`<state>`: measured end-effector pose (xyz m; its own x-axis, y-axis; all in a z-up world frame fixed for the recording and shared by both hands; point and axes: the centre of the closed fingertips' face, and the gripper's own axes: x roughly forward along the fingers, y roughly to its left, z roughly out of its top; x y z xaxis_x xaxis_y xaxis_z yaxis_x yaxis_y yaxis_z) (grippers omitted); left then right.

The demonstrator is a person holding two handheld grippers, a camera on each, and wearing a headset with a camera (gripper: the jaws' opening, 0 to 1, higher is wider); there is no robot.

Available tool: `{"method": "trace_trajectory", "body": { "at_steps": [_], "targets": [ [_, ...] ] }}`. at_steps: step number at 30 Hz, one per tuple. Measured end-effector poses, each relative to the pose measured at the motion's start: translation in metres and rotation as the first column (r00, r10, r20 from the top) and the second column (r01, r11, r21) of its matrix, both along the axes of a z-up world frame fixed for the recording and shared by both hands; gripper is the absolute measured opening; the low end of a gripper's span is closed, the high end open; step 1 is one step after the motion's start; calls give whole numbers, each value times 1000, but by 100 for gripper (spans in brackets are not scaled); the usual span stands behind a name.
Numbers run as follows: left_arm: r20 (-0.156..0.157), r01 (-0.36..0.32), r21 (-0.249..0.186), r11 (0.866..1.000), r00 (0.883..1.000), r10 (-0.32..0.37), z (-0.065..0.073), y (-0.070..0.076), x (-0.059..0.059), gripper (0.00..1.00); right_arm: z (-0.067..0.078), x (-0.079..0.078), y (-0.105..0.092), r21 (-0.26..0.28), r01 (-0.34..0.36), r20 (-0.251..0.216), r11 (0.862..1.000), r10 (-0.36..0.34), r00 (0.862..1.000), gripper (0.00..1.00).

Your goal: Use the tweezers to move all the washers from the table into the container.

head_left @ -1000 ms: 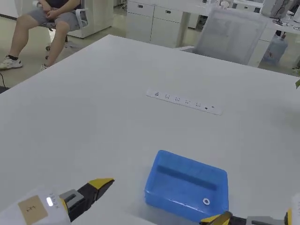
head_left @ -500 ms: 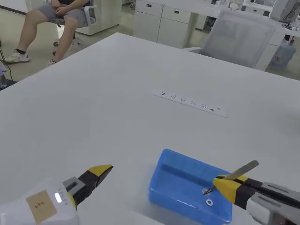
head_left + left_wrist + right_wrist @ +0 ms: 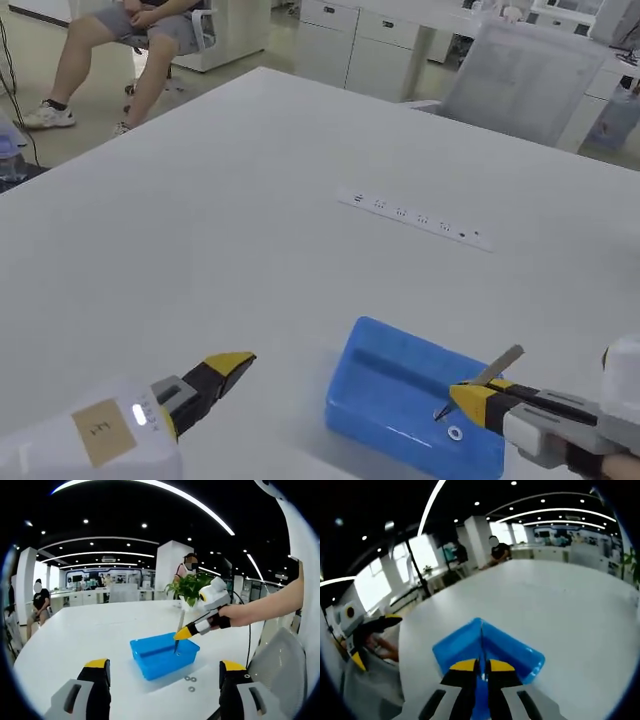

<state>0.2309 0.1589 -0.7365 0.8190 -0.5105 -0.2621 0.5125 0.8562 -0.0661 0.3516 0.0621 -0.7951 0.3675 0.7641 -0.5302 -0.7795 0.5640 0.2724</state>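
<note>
Washers (image 3: 191, 689): three, loose on the bench (image 3: 250, 200), just outside the blue container (image 3: 405, 395), on the side of it that faces the left tongs. They lie close together; two are nearly touching.

Single washer (image 3: 456, 433): flat on the floor inside the container, near its wall closest to the right tongs.

Tweezers (image 3: 492, 370): metal, pinched at mid-length by the right tongs (image 3: 466, 393), whose yellow-tipped jaws are pressed together on them. The tweezers slant down over the container, tips inside it and just beside the single washer. Whether they touch it cannot be told.

Left tongs (image 3: 165, 665): jaws spread wide, nothing between them, held off the bench and apart from the container on the side opposite the right tongs.

Hand (image 3: 235, 616): grips the right tongs' body above the container.

Power strip (image 3: 415, 217): white, flat on the bench, well beyond the container.

Potted plant (image 3: 192, 587): behind the container in the left gripper view.

Seated person (image 3: 130, 25) and empty chair (image 3: 520, 70): past the bench edges, far from the container.
</note>
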Motion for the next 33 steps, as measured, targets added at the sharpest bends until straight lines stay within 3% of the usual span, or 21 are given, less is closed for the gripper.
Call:
{"method": "trace_trajectory", "body": {
  "at_steps": [3, 12, 21, 25, 30, 33],
  "targets": [
    [-1, 1, -1, 1000, 1000, -1, 0, 0, 0, 91, -10, 4, -2, -50, 4, 11, 999, -3, 1000, 4],
    [-13, -3, -7, 1000, 1000, 3, -2, 2, 0, 89, -18, 4, 0, -56, 7, 6, 998, -7, 1000, 4],
    [-29, -2, 3, 1000, 1000, 2, -5, 1, -1, 86, -22, 4, -2, -99, -18, 52, 995, 23, 998, 4],
    [-29, 4, 13, 1000, 1000, -4, -7, 1, -1, 87, -18, 2, -2, -88, -10, 64, 996, 16, 998, 5],
    [-34, 15, 22, 1000, 999, -14, -8, -1, -2, 87, -8, 3, -3, -74, -12, 122, 997, 21, 992, 2],
    [-32, 32, 28, 999, 999, -31, -9, -3, -3, 86, 1, 3, -2, -20, -4, 134, 1000, 7, 991, 2]
  ]
}}
